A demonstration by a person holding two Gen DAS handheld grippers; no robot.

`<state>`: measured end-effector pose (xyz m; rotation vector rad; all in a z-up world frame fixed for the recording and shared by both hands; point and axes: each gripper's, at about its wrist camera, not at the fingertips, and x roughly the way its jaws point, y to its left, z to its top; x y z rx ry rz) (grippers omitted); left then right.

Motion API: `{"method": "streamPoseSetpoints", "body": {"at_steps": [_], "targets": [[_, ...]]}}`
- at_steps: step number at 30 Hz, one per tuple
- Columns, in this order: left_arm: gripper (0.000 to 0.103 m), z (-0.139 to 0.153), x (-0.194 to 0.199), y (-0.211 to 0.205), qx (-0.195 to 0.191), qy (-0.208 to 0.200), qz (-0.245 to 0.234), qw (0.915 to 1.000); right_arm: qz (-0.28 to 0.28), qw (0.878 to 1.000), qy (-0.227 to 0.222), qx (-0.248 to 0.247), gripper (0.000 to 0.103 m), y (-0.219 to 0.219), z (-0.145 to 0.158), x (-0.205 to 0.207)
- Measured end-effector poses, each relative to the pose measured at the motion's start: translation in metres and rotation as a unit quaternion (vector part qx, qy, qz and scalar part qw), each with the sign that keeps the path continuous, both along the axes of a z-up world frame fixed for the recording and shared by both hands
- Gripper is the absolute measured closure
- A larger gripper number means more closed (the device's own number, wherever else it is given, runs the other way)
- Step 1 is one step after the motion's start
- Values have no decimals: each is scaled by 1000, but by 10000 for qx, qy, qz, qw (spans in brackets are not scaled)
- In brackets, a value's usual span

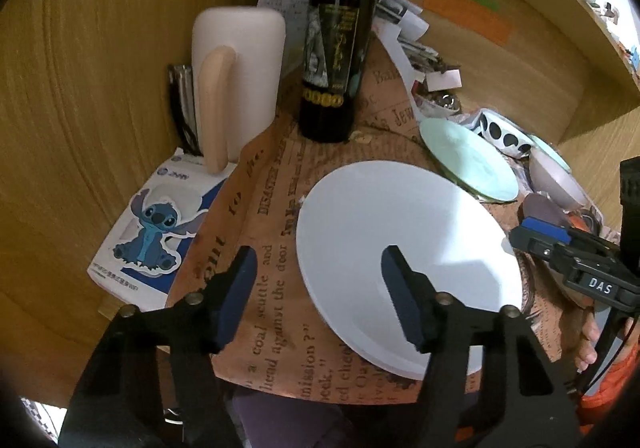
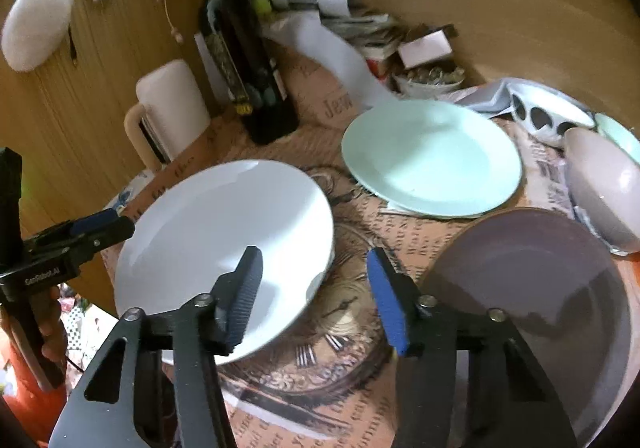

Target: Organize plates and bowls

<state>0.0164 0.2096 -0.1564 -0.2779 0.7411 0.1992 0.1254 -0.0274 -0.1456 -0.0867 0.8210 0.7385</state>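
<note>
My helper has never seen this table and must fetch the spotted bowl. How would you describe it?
Start at the dark wine bottle near the wooden wall, then go right past the mint-green plate. Just beyond its far right edge sits the spotted bowl, the only white dish with big black dots outside.

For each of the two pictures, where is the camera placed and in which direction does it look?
Left wrist view: on the left gripper, looking forward and down at the white plate; its open jaws straddle the plate's left rim; the right gripper shows at right.
Right wrist view: on the right gripper, looking down between the white plate and purple plate; jaws open, empty; the left gripper shows at left.
Shared: white plate, green plate, wine bottle.
</note>
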Motion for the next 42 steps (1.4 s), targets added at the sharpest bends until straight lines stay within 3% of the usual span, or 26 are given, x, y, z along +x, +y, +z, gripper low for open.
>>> {"method": "streamPoseSetpoints", "body": {"at_steps": [5, 17, 23, 34, 42], "targets": [[57, -11, 6, 6, -128, 113, -119, 9998, -2, 9997, 145, -180, 66, 10, -10, 6], [82, -21, 15, 11, -400, 168, -315, 9986, 79, 9989, 308, -341, 74, 21, -19, 13], [82, -21, 14, 9, -368, 187, -269, 9988, 62, 9991, 295, -291, 80, 20, -18, 11], [82, -19, 18, 7, -400, 255, -95, 9988, 34, 9995, 252, -208, 81, 20, -15, 9], [82, -2, 14, 1, -332, 13, -90, 9994, -32, 10000, 68, -25, 81, 12, 0, 7]]}}
